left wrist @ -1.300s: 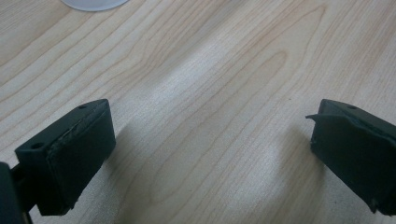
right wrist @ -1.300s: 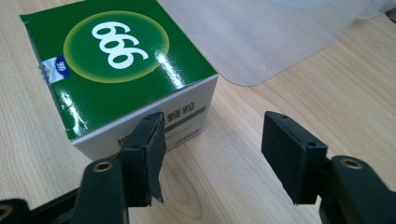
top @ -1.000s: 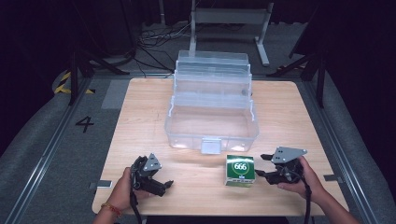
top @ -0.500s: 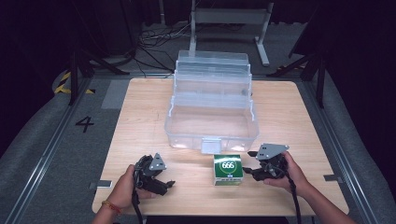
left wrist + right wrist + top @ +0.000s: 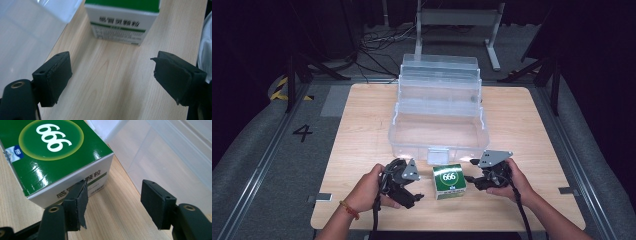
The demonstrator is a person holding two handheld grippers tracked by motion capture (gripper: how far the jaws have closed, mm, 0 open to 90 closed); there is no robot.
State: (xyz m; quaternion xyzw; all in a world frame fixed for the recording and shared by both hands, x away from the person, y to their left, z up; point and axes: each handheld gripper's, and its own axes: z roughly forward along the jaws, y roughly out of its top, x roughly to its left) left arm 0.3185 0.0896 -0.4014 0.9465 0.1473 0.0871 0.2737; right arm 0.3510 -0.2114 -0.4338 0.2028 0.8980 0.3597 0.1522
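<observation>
A green and white box (image 5: 449,181) marked "666" lies on the wooden table (image 5: 357,135) in front of a clear plastic case. My left gripper (image 5: 416,195) is just to its left. In the left gripper view (image 5: 112,70) the jaws stand open over bare wood, having just been closing a little, with the box (image 5: 122,22) ahead and nothing between them. My right gripper (image 5: 470,178) is at the box's right side. In the right gripper view (image 5: 116,195) it is open, and one jaw rests against the box's white side (image 5: 60,157).
The open clear plastic case (image 5: 412,137) with stepped trays stands in the middle of the table, just behind the box; its wall (image 5: 175,157) is close to the right gripper. A dark floor with stands and cables surrounds the table.
The right gripper has slid left and the box has moved left with it. The left hand has risen and moved right, toward the box.
</observation>
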